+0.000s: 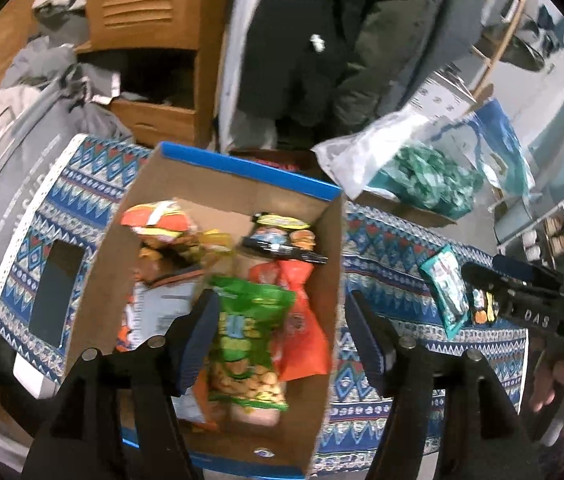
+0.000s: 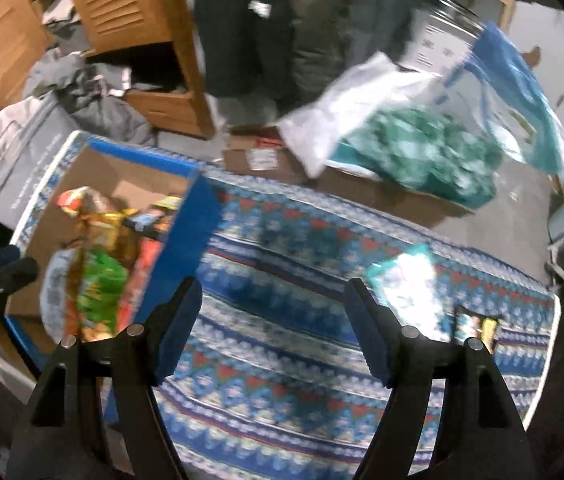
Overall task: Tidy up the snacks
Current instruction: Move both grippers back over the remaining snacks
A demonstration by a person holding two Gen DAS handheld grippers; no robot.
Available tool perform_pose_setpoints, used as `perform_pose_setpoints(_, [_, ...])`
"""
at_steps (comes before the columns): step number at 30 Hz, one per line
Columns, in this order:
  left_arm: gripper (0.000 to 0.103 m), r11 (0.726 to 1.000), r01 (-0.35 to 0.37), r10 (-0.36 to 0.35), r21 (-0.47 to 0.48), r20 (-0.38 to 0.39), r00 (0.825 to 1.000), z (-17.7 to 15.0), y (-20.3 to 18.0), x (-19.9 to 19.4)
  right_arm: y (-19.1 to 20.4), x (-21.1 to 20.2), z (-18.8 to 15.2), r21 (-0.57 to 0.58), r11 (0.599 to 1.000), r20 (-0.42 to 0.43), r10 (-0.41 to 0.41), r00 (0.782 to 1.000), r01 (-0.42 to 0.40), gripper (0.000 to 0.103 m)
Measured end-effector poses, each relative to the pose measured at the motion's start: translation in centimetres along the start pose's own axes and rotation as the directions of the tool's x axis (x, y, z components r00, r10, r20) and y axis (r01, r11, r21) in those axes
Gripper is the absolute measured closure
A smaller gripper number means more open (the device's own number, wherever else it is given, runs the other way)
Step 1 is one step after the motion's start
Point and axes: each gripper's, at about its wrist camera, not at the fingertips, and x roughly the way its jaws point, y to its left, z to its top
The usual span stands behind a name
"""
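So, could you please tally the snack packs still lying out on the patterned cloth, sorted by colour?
Teal pack: 1
Dark pack with yellow and orange print: 1
Total on the patterned cloth: 2

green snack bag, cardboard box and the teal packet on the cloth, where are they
green snack bag [image 1: 248,340], left wrist view, middle of its front
cardboard box [image 1: 250,172], left wrist view, blue far rim
teal packet [image 1: 448,288], left wrist view, centre of its face

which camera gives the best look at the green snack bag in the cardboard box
The left wrist view: the green snack bag lies sharp and unobstructed in the cardboard box. The right wrist view shows only a blurred green patch at its left edge.
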Motion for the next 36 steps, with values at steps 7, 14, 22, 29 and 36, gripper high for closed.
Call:
perform_pose_setpoints(7, [0.036, 0.998, 0.008, -0.005, 0.063, -0.043, 0.999, 0.2, -5.6, 1.6, -6.9, -0.1, -1.3, 0.077, 0.996, -0.03, -0.049, 0.998, 0.051, 0.029])
perform_pose_setpoints(14, [0.036, 0.992, 0.009, 0.001, 0.123, -0.086, 0.996, 0.5, -11.1, 3.7, -12.6, 0.8, -2.6, 0.102, 0.99, -0.066, -0.095, 0.993, 0.101, 0.029])
perform_pose_setpoints(22, [0.036, 0.99, -0.017, 0.036, 0.138, -0.139, 0.99, 1.3, -15.3, 7.7, -18.1, 3.0, -3.8, 0.14, 0.982, -0.118, -0.114, 0.986, 0.13, 0.029])
perform_pose_setpoints(29, [0.036, 0.992, -0.012, 0.037, 0.126, -0.199, 0.979, 1.0, -18.5, 12.2, -21.3, 5.9, -4.4, 0.147, 0.973, -0.163, -0.153, 0.975, 0.178, 0.029])
perform_pose_setpoints(36, [0.036, 0.991, -0.002, 0.034, 0.133, -0.238, 0.971, 0.4, -21.8, 15.8, -22.9, 9.0, -4.8, 0.128, 0.963, -0.195, -0.209, 0.958, 0.236, 0.029])
